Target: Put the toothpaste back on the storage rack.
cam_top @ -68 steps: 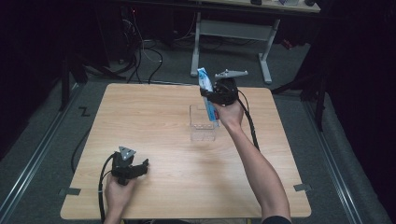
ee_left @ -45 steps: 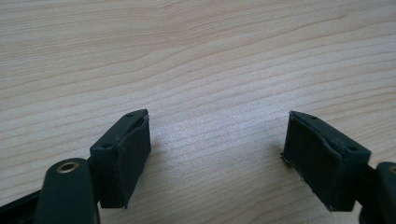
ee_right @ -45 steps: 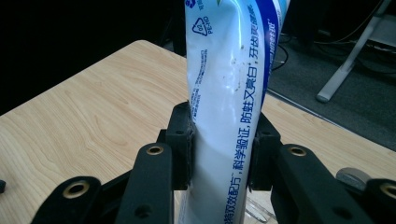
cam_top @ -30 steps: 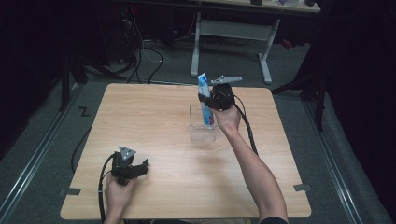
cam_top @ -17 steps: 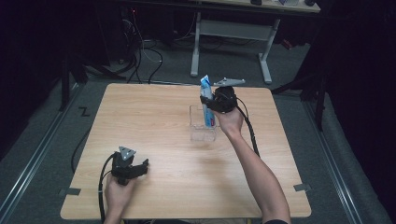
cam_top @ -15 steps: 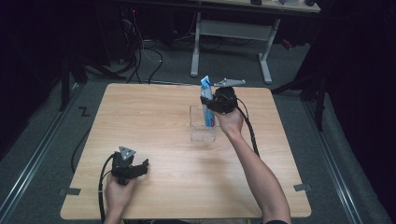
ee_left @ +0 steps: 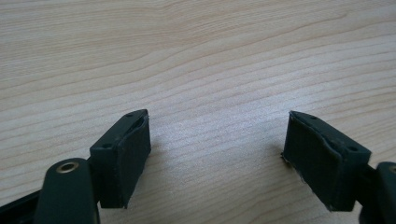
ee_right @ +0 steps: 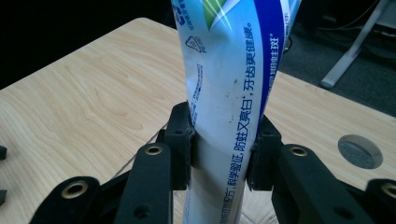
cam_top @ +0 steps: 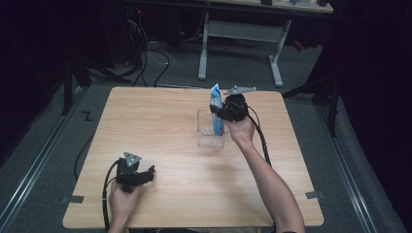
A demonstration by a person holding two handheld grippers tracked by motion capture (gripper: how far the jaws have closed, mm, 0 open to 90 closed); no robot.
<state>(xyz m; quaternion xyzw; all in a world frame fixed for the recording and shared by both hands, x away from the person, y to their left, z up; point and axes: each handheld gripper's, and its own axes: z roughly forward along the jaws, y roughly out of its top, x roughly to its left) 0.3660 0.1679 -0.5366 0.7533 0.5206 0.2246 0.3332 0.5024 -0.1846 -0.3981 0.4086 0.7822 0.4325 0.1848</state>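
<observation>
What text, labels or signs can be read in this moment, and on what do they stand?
"防蛀又亮白" and "牙齿更健康", in blue on the toothpaste tube clamped in the right gripper.
A small triangular mark sits on the tube; what is printed in it is too small to read.
More characters lower on the tube are partly hidden, unreadable.
A dark "Z"-shaped mark on the floor left of the table.

Matt wood-grain table (cam_top: pixel 160 126), glossy tube (ee_right: pixel 233 88)
</observation>
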